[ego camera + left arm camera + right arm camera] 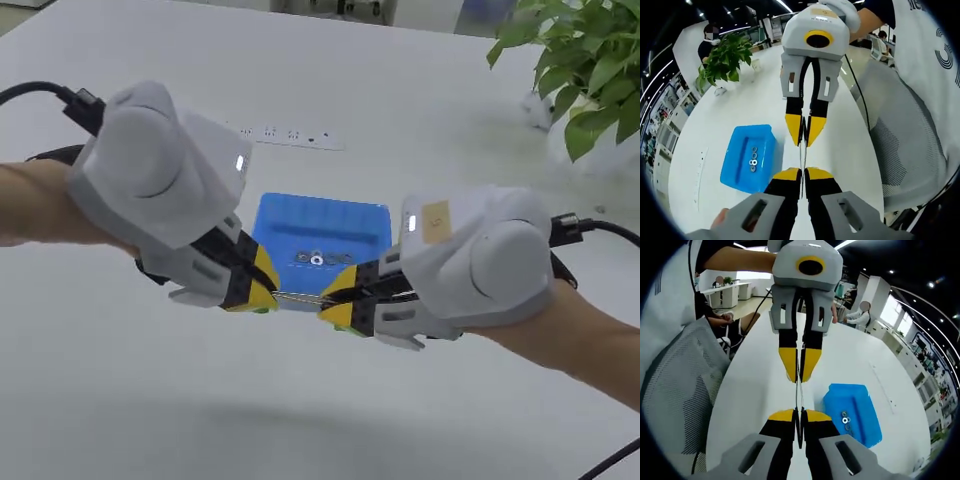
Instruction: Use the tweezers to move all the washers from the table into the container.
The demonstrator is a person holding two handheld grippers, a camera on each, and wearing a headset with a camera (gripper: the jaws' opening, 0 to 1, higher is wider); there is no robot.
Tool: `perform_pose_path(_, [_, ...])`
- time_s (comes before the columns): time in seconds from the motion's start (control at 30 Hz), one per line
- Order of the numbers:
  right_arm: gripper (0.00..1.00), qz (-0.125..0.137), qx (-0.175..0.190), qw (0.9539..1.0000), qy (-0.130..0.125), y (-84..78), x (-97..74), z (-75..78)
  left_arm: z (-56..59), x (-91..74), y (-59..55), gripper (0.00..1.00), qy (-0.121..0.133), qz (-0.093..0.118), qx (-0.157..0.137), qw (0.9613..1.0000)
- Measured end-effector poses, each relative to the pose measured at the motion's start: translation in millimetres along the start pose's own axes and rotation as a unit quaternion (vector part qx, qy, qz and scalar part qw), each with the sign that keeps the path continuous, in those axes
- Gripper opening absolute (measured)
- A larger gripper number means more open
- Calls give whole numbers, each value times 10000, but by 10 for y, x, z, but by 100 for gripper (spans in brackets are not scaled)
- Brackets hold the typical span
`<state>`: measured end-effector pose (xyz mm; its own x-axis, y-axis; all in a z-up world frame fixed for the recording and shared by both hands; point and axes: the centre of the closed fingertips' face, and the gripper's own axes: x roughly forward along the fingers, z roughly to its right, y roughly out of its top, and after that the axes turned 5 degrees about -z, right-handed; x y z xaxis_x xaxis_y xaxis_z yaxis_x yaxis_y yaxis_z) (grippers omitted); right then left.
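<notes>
Thin metal tweezers (pixel 300 297) span the gap between my two grippers, just in front of the blue container (pixel 275 215). My left gripper (pixel 262 290) is shut on one end and my right gripper (pixel 338 300) is shut on the other. Several washers (pixel 317 259) lie inside the container. In the left gripper view the tweezers (pixel 802 155) run from my own jaws up to the right gripper (pixel 804 135), with the container (pixel 740 170) and its washers (pixel 753 160) to the left. In the right gripper view the tweezers (pixel 799 395) reach the left gripper (pixel 800 370), beside the container (pixel 860 432).
A white power strip (pixel 285 135) lies on the white table (pixel 120 390) behind the container. A potted plant (pixel 585 70) stands at the far right. A mesh chair (pixel 900 145) is beside the table, and people sit in the background.
</notes>
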<state>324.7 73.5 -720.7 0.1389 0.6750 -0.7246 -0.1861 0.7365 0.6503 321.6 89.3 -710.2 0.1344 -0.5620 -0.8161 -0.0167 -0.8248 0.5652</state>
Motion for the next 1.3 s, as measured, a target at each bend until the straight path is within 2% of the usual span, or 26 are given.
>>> perform_pose_path(0.2, [7, -93, 36, 9999, 130, -115, 122, 12, -24, 173, -114, 7, -58, 25, -207, 9998])
perform_pose_path(0.47, [7, -103, 97, 9992, 368, -260, 291, 70, -112, 483, -304, 7, 60, -214, -402, 9989])
perform_pose_path(0.73, [7, -270, 294, 9980, 483, -532, 483, 103, -196, 779, -434, 7, -33, -259, -566, 9981])
perform_pose_path(1.0, [8, -398, 360, 9969, 580, -725, 593, 91, -198, 890, -459, 8, -152, -252, -615, 9977])
perform_pose_path(1.23, [8, -492, 428, 9961, 594, -817, 644, 86, -216, 910, -451, 8, -170, -219, -675, 9973])
perform_pose_path(1.3, [9, -452, 455, 9963, 572, -800, 629, 94, -211, 918, -457, 8, -169, -247, -658, 9974])
